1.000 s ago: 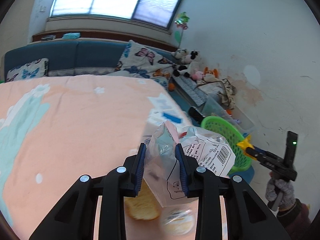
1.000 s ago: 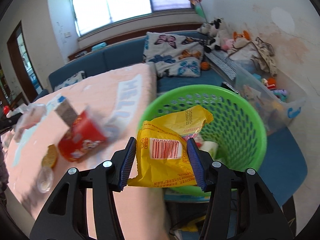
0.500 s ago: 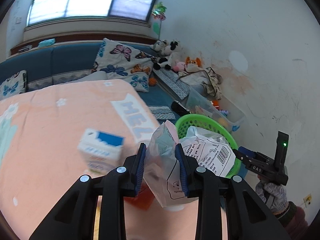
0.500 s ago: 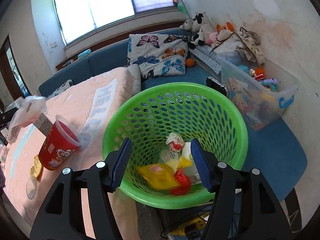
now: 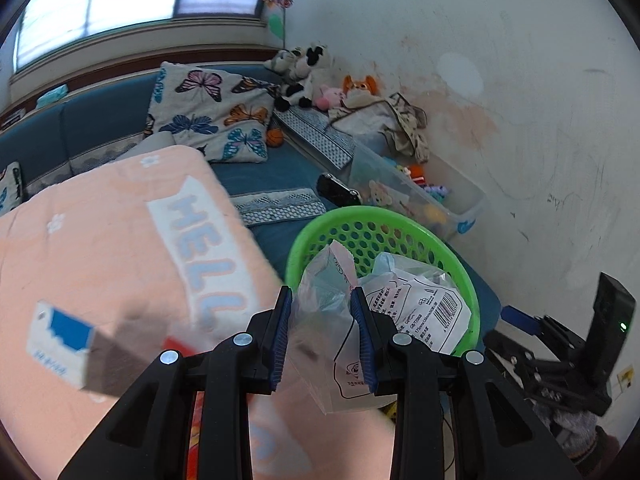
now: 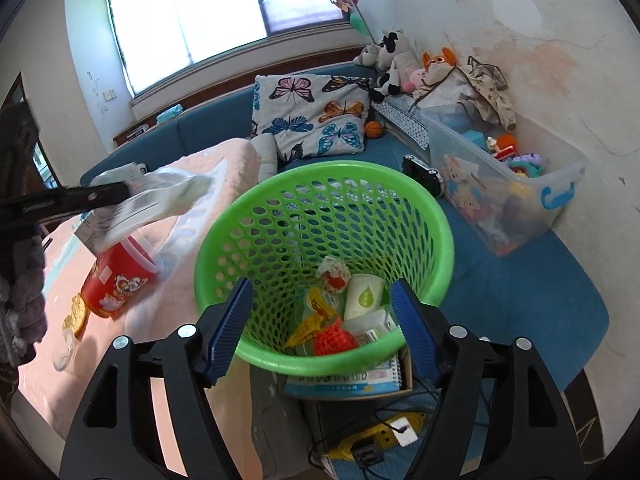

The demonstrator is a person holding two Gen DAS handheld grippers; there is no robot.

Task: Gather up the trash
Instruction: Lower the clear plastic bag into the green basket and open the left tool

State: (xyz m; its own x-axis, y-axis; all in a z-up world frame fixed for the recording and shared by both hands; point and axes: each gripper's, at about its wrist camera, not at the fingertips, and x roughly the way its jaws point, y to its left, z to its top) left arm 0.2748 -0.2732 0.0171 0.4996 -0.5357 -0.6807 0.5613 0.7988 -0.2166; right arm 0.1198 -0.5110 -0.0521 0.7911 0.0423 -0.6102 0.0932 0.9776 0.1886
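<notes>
We see the left gripper (image 5: 322, 336) clamping a clear plastic wrapper (image 5: 376, 320), its fingers (image 5: 280, 332) pressed on the film, just short of the green basket (image 5: 472, 300). The right gripper (image 6: 320, 328) hangs over that basket, its fingers (image 6: 228, 328) spread with nothing between them; they have just been opening. A yellow wrapper (image 6: 310, 322) lies inside among other trash, beside the red cup (image 6: 116, 284) on the table

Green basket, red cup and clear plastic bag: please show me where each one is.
green basket (image 6: 434, 216), right wrist view, on its far-right rim.
red cup (image 6: 116, 284), right wrist view, on its printed side.
clear plastic bag (image 5: 416, 316), left wrist view, on its printed label.
</notes>
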